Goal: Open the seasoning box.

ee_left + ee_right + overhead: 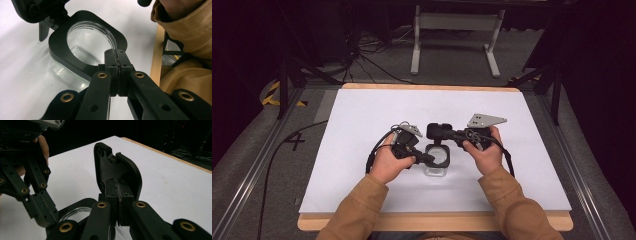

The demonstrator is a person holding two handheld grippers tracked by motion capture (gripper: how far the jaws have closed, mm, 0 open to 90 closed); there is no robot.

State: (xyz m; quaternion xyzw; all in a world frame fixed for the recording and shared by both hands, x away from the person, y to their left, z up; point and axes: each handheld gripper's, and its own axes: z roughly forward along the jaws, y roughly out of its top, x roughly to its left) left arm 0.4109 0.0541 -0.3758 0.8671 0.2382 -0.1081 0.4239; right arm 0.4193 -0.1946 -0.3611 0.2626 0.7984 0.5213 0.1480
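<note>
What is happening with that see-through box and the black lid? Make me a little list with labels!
box: a clear container on the white table, with a black collar around its mouth
lid: a black flip lid, swung up and open
left tongs: shut, pinching the edge of the collar
right tongs: shut, pinching the raised lid
inside the box: looks empty
hands: both meet at the middle of the table, tan sleeves behind them
</note>
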